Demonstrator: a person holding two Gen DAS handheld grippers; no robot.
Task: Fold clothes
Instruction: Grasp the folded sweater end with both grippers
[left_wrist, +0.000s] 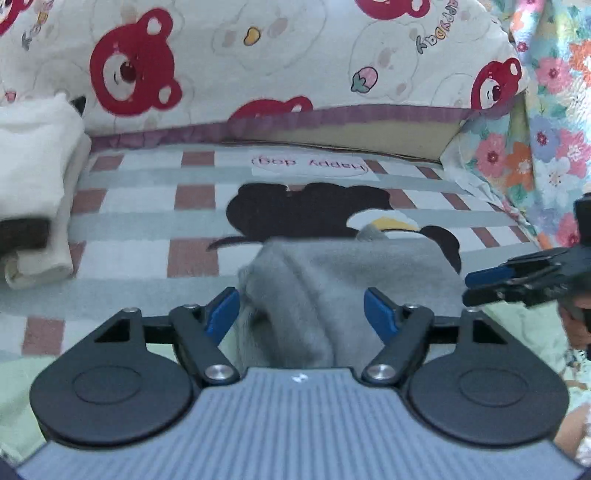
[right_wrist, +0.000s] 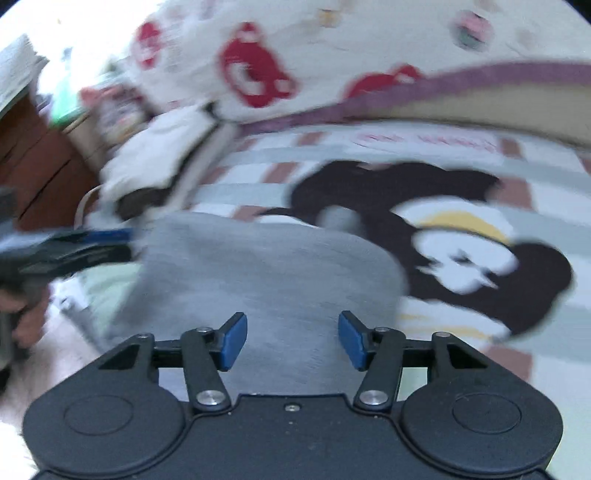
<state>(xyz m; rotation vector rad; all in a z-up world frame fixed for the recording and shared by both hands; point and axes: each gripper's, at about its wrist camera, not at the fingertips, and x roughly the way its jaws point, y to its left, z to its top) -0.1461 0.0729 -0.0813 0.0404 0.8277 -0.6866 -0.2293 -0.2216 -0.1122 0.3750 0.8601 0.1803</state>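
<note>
Two grippers hang over a bed (left_wrist: 122, 206) spread with a checked blanket that bears a dark cartoon dog. The left gripper (left_wrist: 301, 310) has its blue pads spread wide; a grey garment (left_wrist: 306, 295) bulges up between them, its left fold just beside the left pad, but neither pad presses on it, so it is released. The right gripper (right_wrist: 293, 339) also stands released, its pads apart above the flat grey garment (right_wrist: 258, 273) with nothing clamped.

In the left wrist view the garment lies near the front edge of the bed, covering the lower part of the dog print, and the right gripper (left_wrist: 480, 284) shows at the right edge of the garment, seen side-on. In the right wrist view, which is blurred, the garment looks folded into a rough rectangle, and the left gripper (right_wrist: 110, 243) comes in at its left edge, with a hand (right_wrist: 26, 314) behind it.

At the left edge of the bed sits a pile of folded cream clothes (left_wrist: 33, 177) with a dark layer in it. Along the far edge lies a quilt (left_wrist: 258, 55) printed with red bears. A floral cloth (left_wrist: 554, 129) hangs at the right edge.
</note>
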